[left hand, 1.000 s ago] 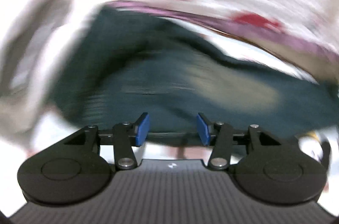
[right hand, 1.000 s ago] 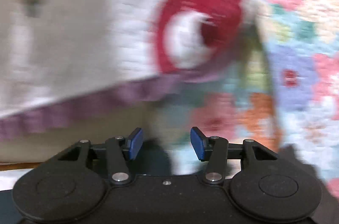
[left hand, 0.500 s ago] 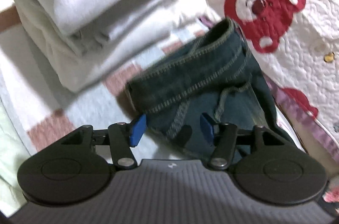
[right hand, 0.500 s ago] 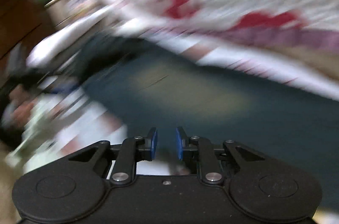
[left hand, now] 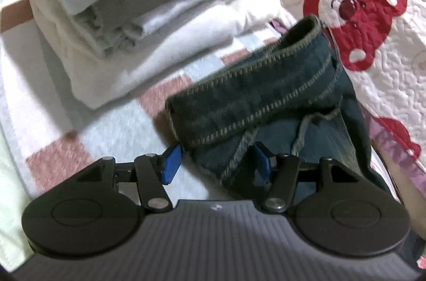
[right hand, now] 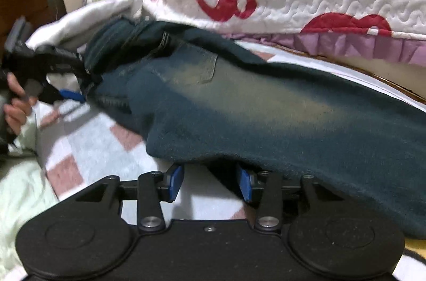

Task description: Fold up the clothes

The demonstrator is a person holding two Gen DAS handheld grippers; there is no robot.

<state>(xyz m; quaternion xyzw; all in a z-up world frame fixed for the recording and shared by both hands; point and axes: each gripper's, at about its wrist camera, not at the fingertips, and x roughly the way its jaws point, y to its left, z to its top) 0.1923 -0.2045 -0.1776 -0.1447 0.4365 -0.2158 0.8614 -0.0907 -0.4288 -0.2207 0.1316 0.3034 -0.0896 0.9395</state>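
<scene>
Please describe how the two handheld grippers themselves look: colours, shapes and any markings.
Both the left gripper and the right gripper have black bodies with two round discs, black linkage arms with silver pivot bolts, and blue finger pads. The left body is ribbed and grey with a small white mark; the right is plain black.

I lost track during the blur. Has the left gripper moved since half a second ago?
Yes. The left gripper has edged forward: the jeans waistband and the folded white stack loom larger, and denim now sits between its open fingers.

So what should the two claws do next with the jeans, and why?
Probably close both claws. The left claw is open around the waistband corner of the jeans, and the right claw is open at the leg's edge. Neither grips yet, so pinching comes before any fold.
</scene>
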